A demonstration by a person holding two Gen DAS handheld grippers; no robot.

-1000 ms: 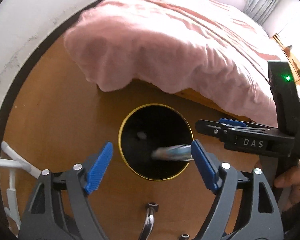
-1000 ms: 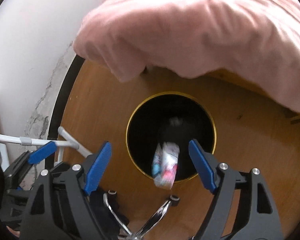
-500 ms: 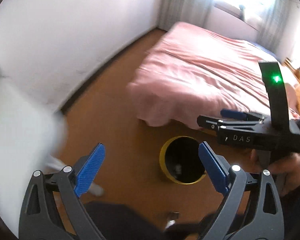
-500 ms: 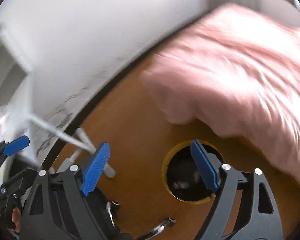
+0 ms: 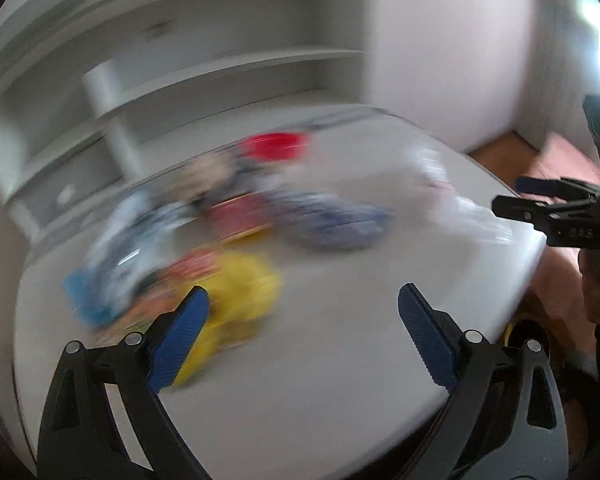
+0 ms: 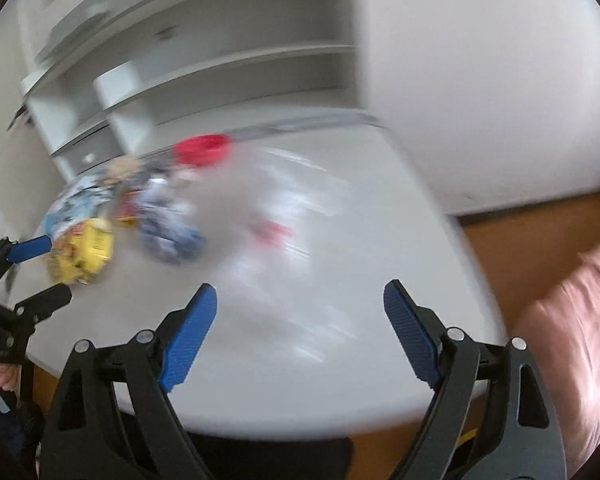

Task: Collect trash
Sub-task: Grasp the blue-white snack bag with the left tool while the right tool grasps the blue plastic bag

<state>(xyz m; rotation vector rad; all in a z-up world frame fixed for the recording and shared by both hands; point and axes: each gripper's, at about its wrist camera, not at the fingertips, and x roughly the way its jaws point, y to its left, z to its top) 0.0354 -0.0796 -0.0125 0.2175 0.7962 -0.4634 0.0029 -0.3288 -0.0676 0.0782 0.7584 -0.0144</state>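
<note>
Both views are motion-blurred. Several pieces of trash lie on a white table [image 5: 340, 360]: a yellow wrapper [image 5: 240, 292] [image 6: 88, 252], a blue-and-white packet [image 5: 332, 224] [image 6: 168, 232], a red lid [image 5: 276, 146] [image 6: 204, 150], a clear plastic wrapper [image 5: 452, 200] [image 6: 276, 216]. My left gripper [image 5: 302, 330] is open and empty above the table's near part, close to the yellow wrapper. My right gripper [image 6: 298, 332] is open and empty over the table's front. A sliver of the yellow-rimmed bin [image 5: 528, 332] shows below the table edge.
White shelves [image 5: 220, 68] [image 6: 220, 60] stand behind the table. A white wall [image 6: 480, 80] is to the right. The wooden floor [image 6: 540, 232] and the pink bed cover [image 6: 572, 340] lie right of the table. The right gripper also shows at the left view's right edge [image 5: 556, 208].
Both grippers have swung up and away from the bin on the floor to the white table with the trash. A wrapper dropped into the bin a second ago. Both stay open.
</note>
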